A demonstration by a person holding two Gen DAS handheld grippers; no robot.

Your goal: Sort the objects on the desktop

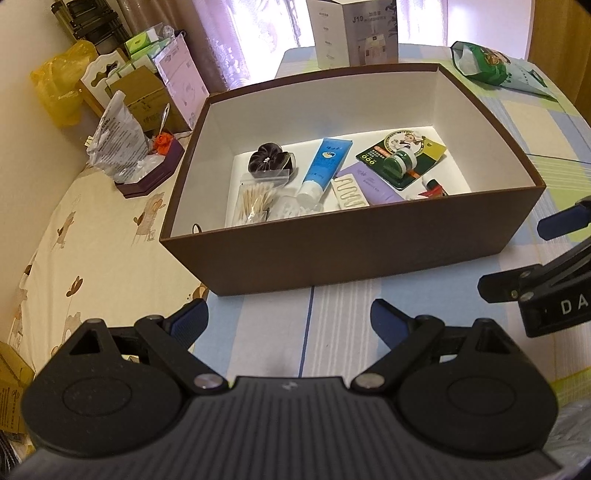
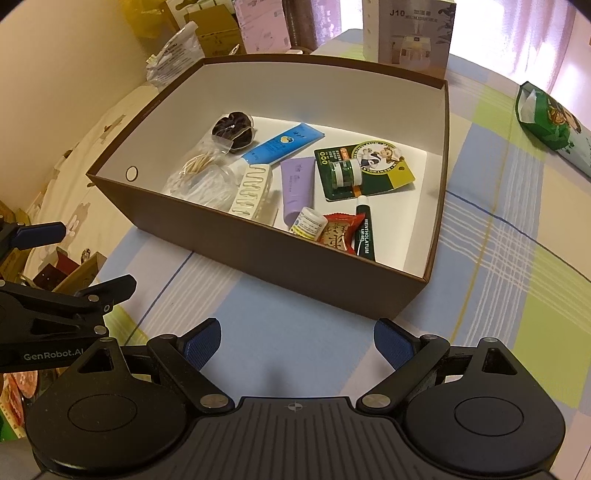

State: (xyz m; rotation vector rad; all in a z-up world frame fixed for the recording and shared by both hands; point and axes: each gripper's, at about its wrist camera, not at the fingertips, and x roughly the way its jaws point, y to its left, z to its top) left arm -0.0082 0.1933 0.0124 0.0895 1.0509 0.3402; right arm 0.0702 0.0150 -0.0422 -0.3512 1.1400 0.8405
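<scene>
A brown cardboard box (image 1: 351, 254) (image 2: 325, 273) with white inner walls stands on the plaid tablecloth. Inside lie a dark scrunchie (image 1: 267, 158), a blue tube (image 1: 325, 162) (image 2: 282, 144), a purple tube (image 2: 297, 184), a bag of cotton swabs (image 1: 255, 201), a cream hair clip (image 2: 253, 190), a green carded jar (image 1: 400, 160) (image 2: 345, 171), a red snack packet (image 2: 338, 232) and a green lip gel tube (image 2: 364, 232). My left gripper (image 1: 290, 321) hangs open in front of the box's near wall, holding nothing. My right gripper (image 2: 297, 341) is open too, empty, near the box's front corner.
A white product carton (image 1: 356, 33) (image 2: 408, 31) stands behind the box. A green snack bag (image 1: 491, 66) (image 2: 550, 122) lies at the far right of the table. Left of the table, a bed holds bags, cartons and a purple case (image 1: 151, 173).
</scene>
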